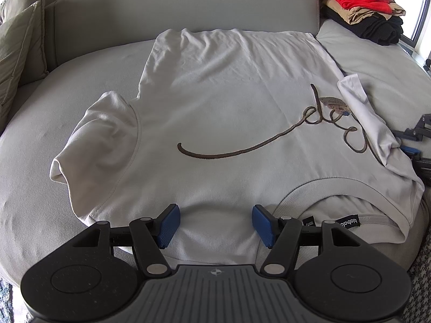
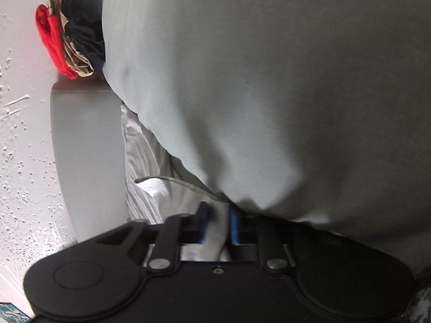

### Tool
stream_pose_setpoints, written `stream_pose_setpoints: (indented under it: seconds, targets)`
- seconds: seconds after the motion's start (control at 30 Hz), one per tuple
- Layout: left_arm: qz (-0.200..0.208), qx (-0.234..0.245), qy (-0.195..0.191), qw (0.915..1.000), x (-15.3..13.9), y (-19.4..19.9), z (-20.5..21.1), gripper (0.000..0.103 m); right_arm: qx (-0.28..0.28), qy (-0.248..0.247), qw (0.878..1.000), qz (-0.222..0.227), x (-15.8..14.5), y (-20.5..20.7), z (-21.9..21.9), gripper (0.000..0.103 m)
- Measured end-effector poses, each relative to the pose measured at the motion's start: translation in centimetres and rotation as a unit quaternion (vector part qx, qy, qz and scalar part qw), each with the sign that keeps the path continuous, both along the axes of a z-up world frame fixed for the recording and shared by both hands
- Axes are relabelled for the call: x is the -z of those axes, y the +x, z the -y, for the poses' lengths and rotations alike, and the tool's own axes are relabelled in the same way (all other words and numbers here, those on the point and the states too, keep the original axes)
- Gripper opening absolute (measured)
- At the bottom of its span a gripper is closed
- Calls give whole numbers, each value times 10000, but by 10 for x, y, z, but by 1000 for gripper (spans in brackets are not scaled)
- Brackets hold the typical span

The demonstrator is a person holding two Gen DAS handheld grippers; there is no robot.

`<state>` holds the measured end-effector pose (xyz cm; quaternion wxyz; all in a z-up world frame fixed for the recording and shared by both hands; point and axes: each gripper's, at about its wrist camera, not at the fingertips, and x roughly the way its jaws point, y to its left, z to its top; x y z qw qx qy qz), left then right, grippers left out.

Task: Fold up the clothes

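White T-shirt (image 1: 215,107) lies flat on grey sofa cushion (image 1: 40,113), centre frame, collar at bottom, hem toward the backrest at top; its right sleeve is folded in, hiding part of the brown script. Left gripper (image 1: 215,224) spread, empty, over the shoulder. Right gripper (image 2: 219,226) blurred, nearly closed, pale cloth between pads; grip uncertain.

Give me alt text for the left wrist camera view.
A white short-sleeved T-shirt with brown script lettering lies flat on a grey sofa. The open left gripper hovers by its collar; a folded red, tan and black clothes pile sits far right.
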<state>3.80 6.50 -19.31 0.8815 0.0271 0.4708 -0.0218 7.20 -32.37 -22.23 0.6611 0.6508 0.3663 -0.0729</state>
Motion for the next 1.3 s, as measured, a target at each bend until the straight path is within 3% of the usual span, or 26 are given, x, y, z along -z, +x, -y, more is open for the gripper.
stream_pose_setpoints:
  seconds: [0.07,0.1,0.2,0.4,0.53,0.6,0.77,0.83,0.87,0.9,0.97,1.03,1.1,1.2,1.27,1.3]
  targets:
    - [0,-1,-3,10000,0,0,0,61,-8,-116,9997,219,-6,-2,-1,12]
    - [0,-1,-4,10000,0,0,0,61,-11,-217,9992,322,-10,-3,-2,4]
    - [0,-2,-7,10000,0,0,0,61,-44,-920,9940,590,-37,-4,-2,2]
    - [17,3,22,10000,0,-1,0,61,133,-2564,9611,1014,-105,-16,10,2]
    - [31,14,49,10000,1,-1,1,61,491,-3265,9419,625,-108,-27,24,2]
    - [32,17,48,10000,1,-1,1,61,612,-3702,9264,326,-102,-29,25,2]
    - [41,19,55,10000,1,-1,1,61,415,-4314,9011,144,-107,-16,19,5]
    - [45,20,58,10000,1,-1,1,61,412,-4191,9065,309,-111,-29,18,11]
    - [48,21,61,10000,1,-1,1,61,411,-4097,9101,465,-114,-34,16,23]
    - [54,26,73,10000,1,-1,2,61,321,-4077,9108,563,-118,-39,11,28]
    - [53,23,67,10000,1,-1,2,61,135,-4029,9120,761,-125,-49,0,28]
    - [49,15,49,10000,1,-1,2,61,-441,-3814,9192,870,-125,-37,-14,28]
    - [46,8,34,10000,0,-1,1,61,-1278,-3469,9250,879,-119,-19,-31,27]
    - [55,10,44,10000,1,-2,2,61,-2442,-2982,9207,611,-98,3,-60,23]
    - [56,4,30,10000,1,-2,1,61,-2679,-2781,9222,210,-78,11,-64,21]
    - [55,0,19,10000,1,-2,1,61,-2631,-2852,9217,-23,-69,10,-60,2]
